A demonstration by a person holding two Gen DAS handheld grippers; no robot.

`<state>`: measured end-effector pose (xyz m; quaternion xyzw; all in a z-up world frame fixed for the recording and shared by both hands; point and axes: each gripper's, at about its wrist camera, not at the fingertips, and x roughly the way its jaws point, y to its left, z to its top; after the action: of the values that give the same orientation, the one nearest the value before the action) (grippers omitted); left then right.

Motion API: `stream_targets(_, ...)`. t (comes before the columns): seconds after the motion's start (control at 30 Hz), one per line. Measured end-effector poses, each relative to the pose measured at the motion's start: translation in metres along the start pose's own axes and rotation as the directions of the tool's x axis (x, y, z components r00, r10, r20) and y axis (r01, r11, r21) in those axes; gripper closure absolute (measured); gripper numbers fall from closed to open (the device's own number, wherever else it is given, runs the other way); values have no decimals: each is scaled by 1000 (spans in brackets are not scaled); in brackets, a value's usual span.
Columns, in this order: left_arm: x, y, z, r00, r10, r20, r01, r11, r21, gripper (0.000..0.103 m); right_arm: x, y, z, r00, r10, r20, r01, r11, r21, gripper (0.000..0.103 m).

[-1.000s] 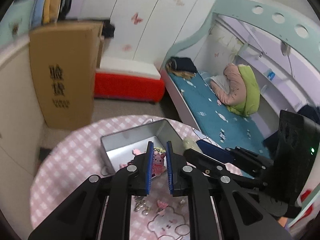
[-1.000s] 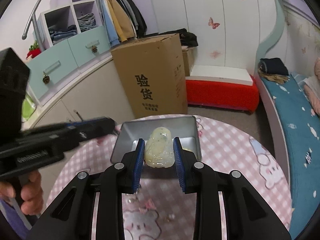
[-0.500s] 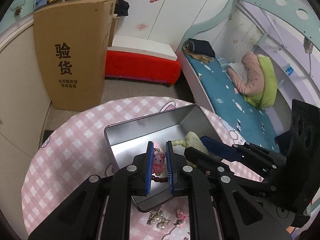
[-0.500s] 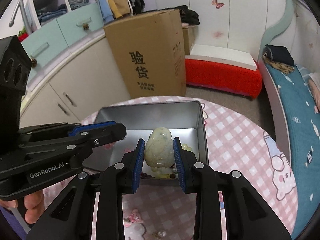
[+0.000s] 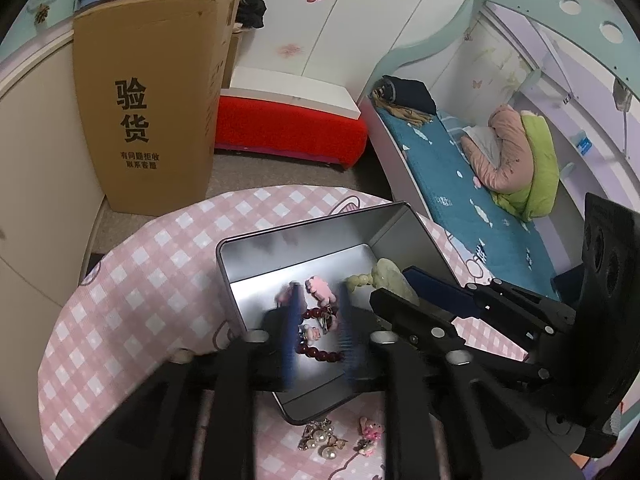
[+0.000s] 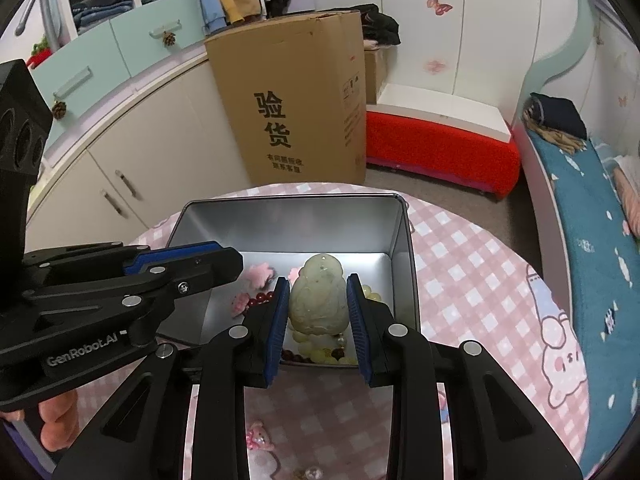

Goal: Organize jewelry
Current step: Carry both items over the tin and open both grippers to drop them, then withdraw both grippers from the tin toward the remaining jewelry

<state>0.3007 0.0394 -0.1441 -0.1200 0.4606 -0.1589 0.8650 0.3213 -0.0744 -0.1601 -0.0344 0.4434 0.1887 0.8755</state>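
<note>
An open silver tin (image 5: 300,248) (image 6: 288,216) stands on the pink checked table. My left gripper (image 5: 319,302) hovers over the tin's near half with its jaws apart and motion-blurred; a dark red bead bracelet with pink charms (image 5: 318,322) lies in the tin between them. My right gripper (image 6: 318,300) is shut on a pale green jade pendant (image 6: 318,300) and holds it over the tin's near right corner; its yellow-green beads (image 6: 316,350) hang into the tin. The pendant also shows in the left wrist view (image 5: 394,280).
Pearl earrings (image 5: 318,438) and a small pink charm (image 5: 370,436) lie on the table in front of the tin. Another pink charm (image 6: 258,440) lies near the table's front. A tall cardboard box (image 6: 296,100) stands on the floor behind the table; a bed (image 5: 460,160) is to the right.
Both grippers moved forward and down over the tin. My left jaws opened and the bracelet with pink charms dropped into the tin. My right gripper still holds the pendant.
</note>
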Motion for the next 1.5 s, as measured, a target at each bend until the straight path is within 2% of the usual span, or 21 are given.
stream_targets(0.1,-6,-1,-1,1000,7,20,-8,1000,3,71,0,5,-1,1000,1,-3,-1,1000,-10,74)
stream_targets(0.2,-13,-4,-2,998,40,42,-41,999,23,61,1,7,0,1000,2,-8,-3,1000,-15,74)
stream_targets(0.63,-24,-1,-4,998,35,61,-35,999,4,61,6,6,2,1000,-9,-22,9,1000,-9,73)
stream_targets(0.73,-26,0,-3,997,27,66,-27,1000,-1,57,6,4,1,1000,-13,-20,13,1000,-5,73)
stream_targets(0.97,-42,-2,-6,995,8,95,-8,1000,-3,57,-4,-3,-5,1000,-9,11,9,999,31,72)
stream_targets(1.07,-58,-3,-12,992,3,127,-3,1000,2,53,-25,-7,-9,998,-14,64,11,999,51,54)
stream_targets(1.13,-69,-5,-17,987,17,158,-19,1000,10,41,-39,-9,-12,996,-14,91,9,999,50,54)
stream_targets(1.23,-87,-6,-28,977,43,208,-48,999,19,40,-65,-12,-21,990,-29,141,22,999,49,52)
stream_targets(1.3,-98,-6,-39,970,62,236,-67,998,12,35,-77,-14,-29,986,-43,162,35,998,53,44)
stream_targets(1.4,-108,-6,-54,957,107,268,-112,994,6,34,-93,-22,-46,983,-50,177,36,996,79,44)
stream_targets(1.5,-112,-7,-68,953,128,275,-134,991,3,34,-102,-29,-57,981,-46,187,27,994,106,44)
